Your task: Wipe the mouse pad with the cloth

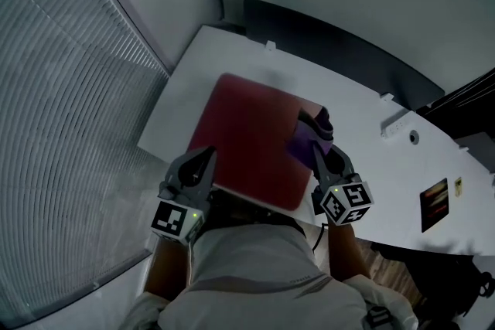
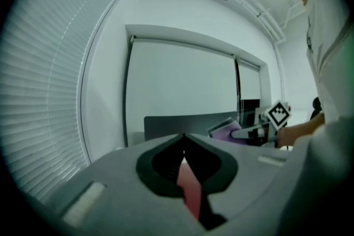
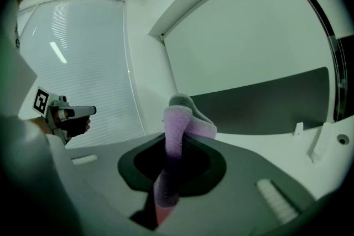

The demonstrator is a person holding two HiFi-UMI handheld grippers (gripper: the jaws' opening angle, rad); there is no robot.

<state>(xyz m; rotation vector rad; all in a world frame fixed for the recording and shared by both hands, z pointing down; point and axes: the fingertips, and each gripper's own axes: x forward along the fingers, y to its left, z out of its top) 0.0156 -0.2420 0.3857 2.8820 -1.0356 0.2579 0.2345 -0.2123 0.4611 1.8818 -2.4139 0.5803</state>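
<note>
A dark red mouse pad (image 1: 251, 137) lies on the white table (image 1: 363, 166), its near edge at the table's front. My left gripper (image 1: 208, 157) is at the pad's near left edge, shut on that edge; the red pad (image 2: 188, 185) shows between its closed jaws. My right gripper (image 1: 316, 151) is at the pad's right edge, shut on a purple cloth (image 1: 304, 138) that rests on the pad. In the right gripper view the cloth (image 3: 172, 146) stands up out of the jaws, folded over at the top. The left gripper view shows the cloth (image 2: 225, 131) and the right gripper (image 2: 250, 133) far off.
A white power strip (image 1: 396, 122) and a dark card (image 1: 435, 203) lie on the table to the right. A dark panel (image 1: 332, 42) runs along the table's far edge. Window blinds (image 1: 62, 127) fill the left side. My left gripper (image 3: 83, 111) shows in the right gripper view.
</note>
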